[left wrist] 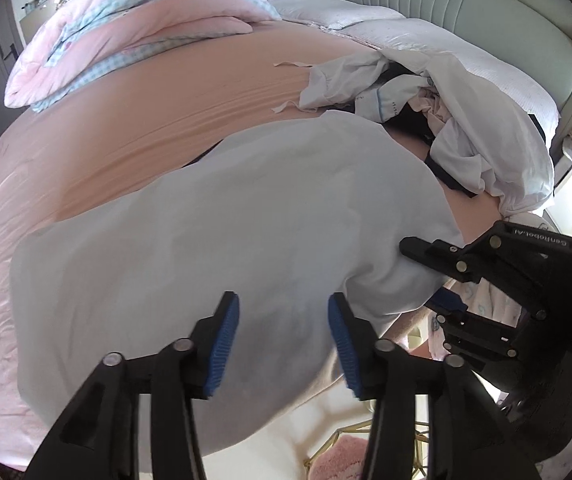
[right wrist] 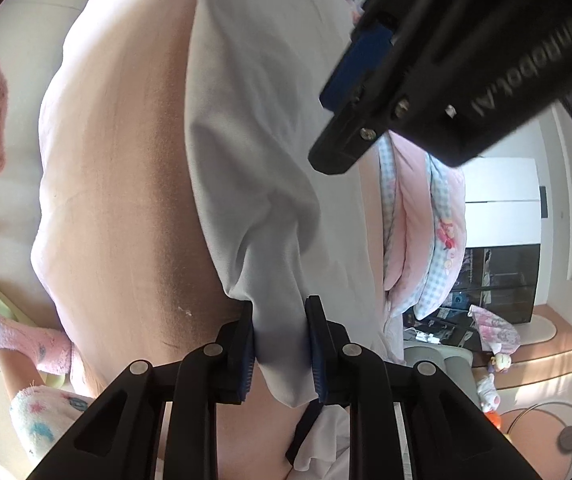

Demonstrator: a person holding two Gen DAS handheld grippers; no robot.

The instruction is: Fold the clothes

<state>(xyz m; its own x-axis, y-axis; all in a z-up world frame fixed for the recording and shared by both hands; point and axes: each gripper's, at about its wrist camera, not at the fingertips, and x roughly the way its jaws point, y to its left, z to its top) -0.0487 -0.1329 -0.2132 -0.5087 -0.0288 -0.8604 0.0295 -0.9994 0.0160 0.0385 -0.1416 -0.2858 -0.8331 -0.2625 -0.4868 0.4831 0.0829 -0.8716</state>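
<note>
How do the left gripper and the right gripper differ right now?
The left gripper stands open with nothing between its blue pads, above the white garment; the right gripper is shut on a bunched edge of that garment. The left points down at the cloth spread on the bed, while the right lifts its fold. Both are black with ribbed blue pads.

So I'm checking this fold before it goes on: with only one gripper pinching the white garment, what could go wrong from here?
1. The right gripper is shut on just a bunched edge of the white garment; a pull may slip it free.
2. The left gripper hangs open above the cloth, so the unheld side may sag or crease.
3. The pile of unfolded clothes lies close behind; dragging could snag it.
</note>
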